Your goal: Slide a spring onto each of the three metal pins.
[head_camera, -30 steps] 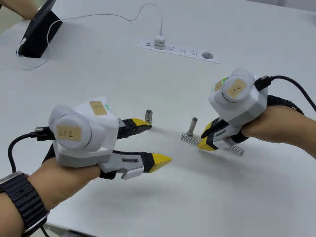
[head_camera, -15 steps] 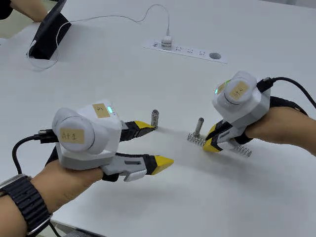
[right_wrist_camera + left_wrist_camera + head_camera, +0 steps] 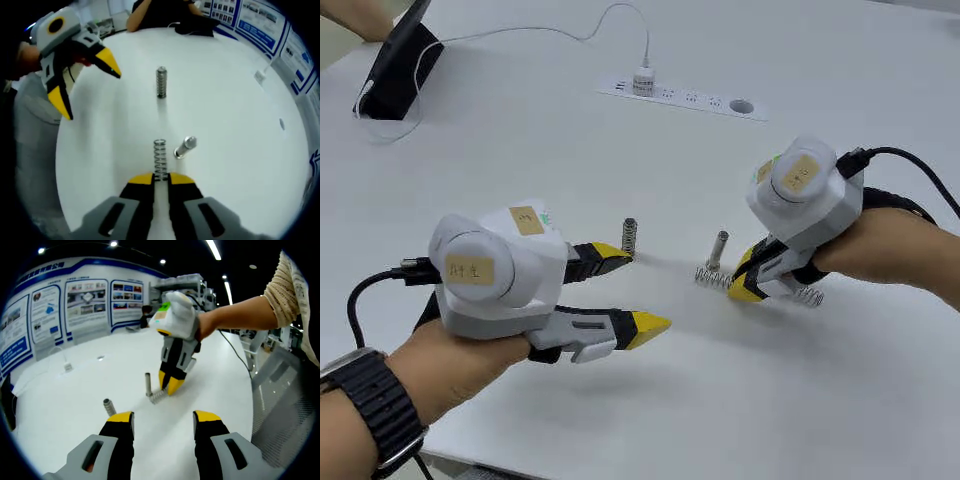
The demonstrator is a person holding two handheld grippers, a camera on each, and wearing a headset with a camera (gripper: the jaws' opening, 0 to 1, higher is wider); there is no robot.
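A bare metal pin stands on the white table. To its left a second pin wears a spring. My right gripper is shut on one end of a spring that lies flat, its free end at the bare pin's foot. The right gripper view shows the held spring between the jaws, the bare pin just beside it and the sprung pin farther off. Another spring lies behind that gripper. My left gripper hangs open and holds nothing; its upper fingertip is close to the sprung pin.
A white power strip with a plugged-in cable lies at the back of the table. A black stand sits at the far left corner. The table's front edge runs just below my left hand.
The head camera has shifted a little. The right gripper stays shut on the spring beside the bare pin, and the left gripper stays open in place.
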